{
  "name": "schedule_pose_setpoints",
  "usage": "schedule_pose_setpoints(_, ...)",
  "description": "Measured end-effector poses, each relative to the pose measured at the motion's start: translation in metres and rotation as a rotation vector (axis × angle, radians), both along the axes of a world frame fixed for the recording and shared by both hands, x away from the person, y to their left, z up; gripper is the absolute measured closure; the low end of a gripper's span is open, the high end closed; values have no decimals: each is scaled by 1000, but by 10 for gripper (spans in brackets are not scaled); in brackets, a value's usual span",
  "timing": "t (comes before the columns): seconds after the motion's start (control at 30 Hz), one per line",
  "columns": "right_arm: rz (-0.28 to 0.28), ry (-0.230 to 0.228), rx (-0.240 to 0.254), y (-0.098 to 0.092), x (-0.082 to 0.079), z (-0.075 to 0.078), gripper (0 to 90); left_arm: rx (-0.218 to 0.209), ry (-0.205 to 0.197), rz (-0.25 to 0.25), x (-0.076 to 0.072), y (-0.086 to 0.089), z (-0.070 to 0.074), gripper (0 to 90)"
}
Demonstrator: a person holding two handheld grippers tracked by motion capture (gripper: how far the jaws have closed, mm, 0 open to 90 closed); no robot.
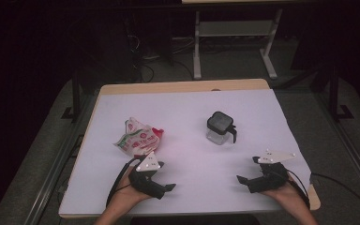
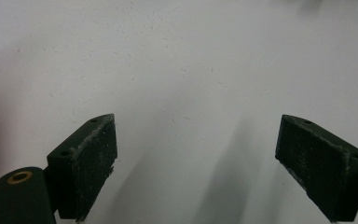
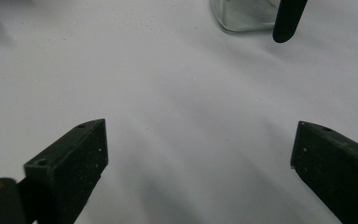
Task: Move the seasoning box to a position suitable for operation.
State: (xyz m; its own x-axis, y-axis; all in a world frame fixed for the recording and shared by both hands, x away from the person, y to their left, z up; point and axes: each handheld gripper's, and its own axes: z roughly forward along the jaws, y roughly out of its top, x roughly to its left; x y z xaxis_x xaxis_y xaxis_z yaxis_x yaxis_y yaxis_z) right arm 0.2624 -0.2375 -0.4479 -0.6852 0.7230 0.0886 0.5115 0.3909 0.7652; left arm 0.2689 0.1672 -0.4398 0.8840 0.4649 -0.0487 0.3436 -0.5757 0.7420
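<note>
With both sets of jaws apart and empty, the right gripper (image 1: 254, 169) near the table's (image 1: 262, 108) near-right corner faces the glass jar (image 1: 219, 127), while the left gripper (image 1: 161, 177) sits beside the snack bag (image 1: 137, 138).

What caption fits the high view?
Both open grippers, left and right, rest near the table edge, before a snack bag and lidded jar.

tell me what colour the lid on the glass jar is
Black, seen best in the high view: the lid caps the clear glass jar.
</note>
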Motion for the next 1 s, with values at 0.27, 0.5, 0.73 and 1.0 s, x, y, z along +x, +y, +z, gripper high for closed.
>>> schedule_pose_setpoints(0.27, -17, 10, 28, -6, 4, 3, 57, -21, 15, 12, 3, 1, 0, 122)
schedule_pose_setpoints(0.5, -21, 3, 11, -5, 15, 15, 56, -29, 15, 16, 2, 2, 1, 119)
schedule_pose_setpoints(0.73, -36, 11, -10, -4, 32, 30, 56, -34, 11, 13, 1, 3, 2, 119)
schedule_pose_setpoints(1.0, -21, 1, -43, 1, 42, 44, 56, -32, 13, 4, 0, 2, 2, 119)
